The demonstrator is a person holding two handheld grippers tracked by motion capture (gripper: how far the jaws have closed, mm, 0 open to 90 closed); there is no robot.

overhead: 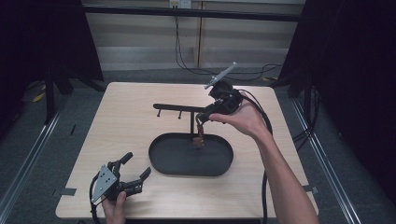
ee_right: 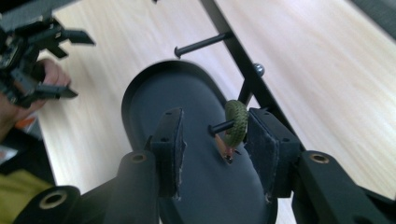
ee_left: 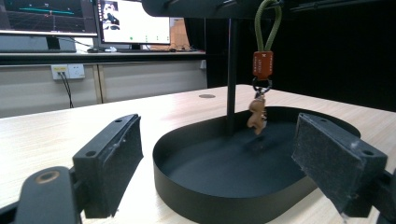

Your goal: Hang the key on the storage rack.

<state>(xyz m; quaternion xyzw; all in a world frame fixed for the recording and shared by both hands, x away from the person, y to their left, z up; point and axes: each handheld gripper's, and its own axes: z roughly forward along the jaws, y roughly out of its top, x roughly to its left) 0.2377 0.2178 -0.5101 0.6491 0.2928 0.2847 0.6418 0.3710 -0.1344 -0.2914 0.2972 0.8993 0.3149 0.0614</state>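
Keychain's green loop [ee_right: 236,122] hangs on the peg [ee_right: 221,127] between the right gripper [ee_right: 215,145]'s spread jaws, touching the right-hand pad. Back straight off, I'd say. Left gripper [overhead: 136,171] rests open, empty.

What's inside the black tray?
Inside the black tray stands the stand's post. A little brown charm on a green loop dangles over it, not touching. The tray floor looks bare, though its near wall hides the closest strip.
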